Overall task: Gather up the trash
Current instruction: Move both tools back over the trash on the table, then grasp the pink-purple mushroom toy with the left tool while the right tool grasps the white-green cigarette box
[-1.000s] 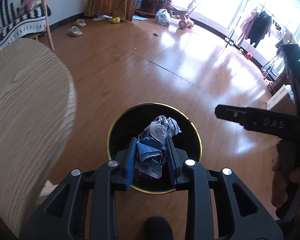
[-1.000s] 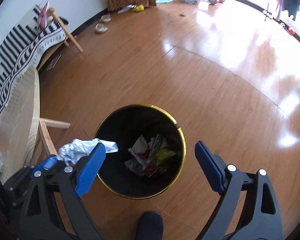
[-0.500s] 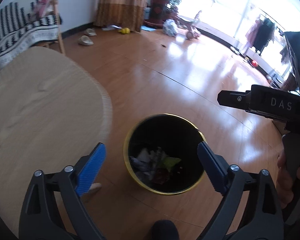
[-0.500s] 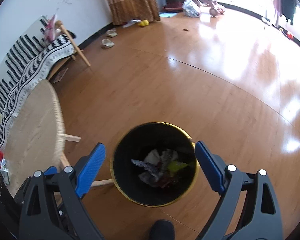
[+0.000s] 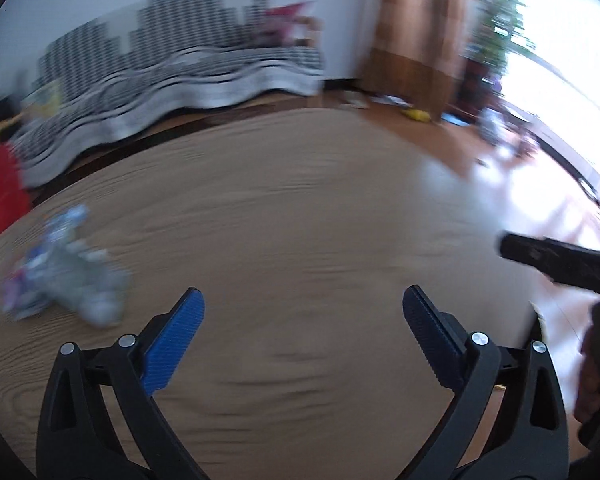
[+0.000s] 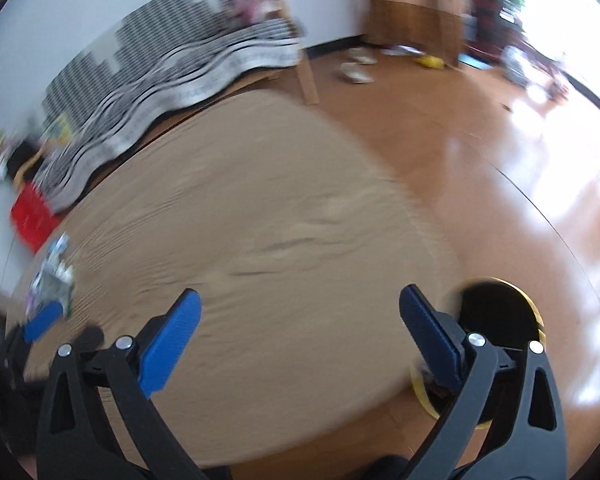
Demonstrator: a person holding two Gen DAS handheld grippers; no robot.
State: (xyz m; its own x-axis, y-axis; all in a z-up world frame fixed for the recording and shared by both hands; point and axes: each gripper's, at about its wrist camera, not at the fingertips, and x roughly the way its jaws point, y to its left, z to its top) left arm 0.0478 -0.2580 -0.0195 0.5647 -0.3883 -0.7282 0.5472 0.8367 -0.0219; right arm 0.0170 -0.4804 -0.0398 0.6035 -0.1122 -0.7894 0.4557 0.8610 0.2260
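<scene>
Both views are motion-blurred. My left gripper (image 5: pixel 302 312) is open and empty above the round wooden table (image 5: pixel 300 216). A crumpled silver and blue wrapper (image 5: pixel 68 276) lies on the table to its left. My right gripper (image 6: pixel 298 314) is open and empty over the same table (image 6: pixel 260 220). The wrapper also shows in the right wrist view (image 6: pixel 52 276) at the table's far left edge, beside the left gripper's blue finger (image 6: pixel 40 322). The black bin with a gold rim (image 6: pixel 496 312) stands on the floor just right of the table, partly hidden behind my right finger.
A bench with a black-and-white striped cloth (image 6: pixel 172 68) stands behind the table. A red box (image 6: pixel 32 216) sits on the floor at left. Wooden floor (image 6: pixel 520 160) stretches to the right, with slippers (image 6: pixel 356 70) and a bright window beyond.
The left gripper opened and dropped the crumpled trash into the bin. Both grippers then swung left, from over the bin to over the round table.
</scene>
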